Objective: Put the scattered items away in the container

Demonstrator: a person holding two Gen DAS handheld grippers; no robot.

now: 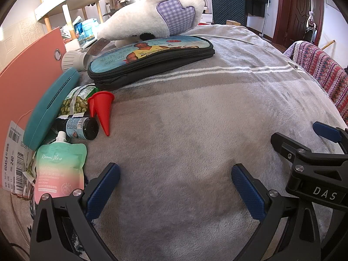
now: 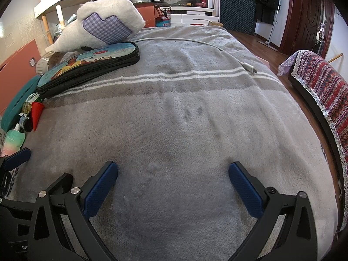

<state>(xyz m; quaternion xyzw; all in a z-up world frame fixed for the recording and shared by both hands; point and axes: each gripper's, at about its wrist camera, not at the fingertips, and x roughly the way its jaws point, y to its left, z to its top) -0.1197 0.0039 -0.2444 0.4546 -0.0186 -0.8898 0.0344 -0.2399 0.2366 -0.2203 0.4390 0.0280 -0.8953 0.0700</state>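
Scattered items lie in a heap at the left of a grey blanket [image 1: 184, 113]: two red cones [image 1: 102, 111], a dark labelled bottle [image 1: 80, 127], a green-pink spout pouch [image 1: 61, 169], a snack packet of green peas [image 1: 76, 102] and a teal case [image 1: 50, 108]. A salmon-pink box [image 1: 28, 69] stands behind them. Farther back lie a printed zip pouch [image 1: 150, 58] and a white plush toy [image 1: 156, 17]. My left gripper [image 1: 175, 180] is open over bare blanket, right of the heap. My right gripper [image 2: 173, 178] is open too, beside it, with nothing between its fingers.
A white cable [image 2: 217, 47] with its plug [image 2: 250, 67] crosses the far right of the blanket. A patterned cloth [image 2: 322, 82] covers furniture past the bed's right edge. A white bulb-like object [image 1: 72, 59] lies by the pouch. Shelves stand at the back left.
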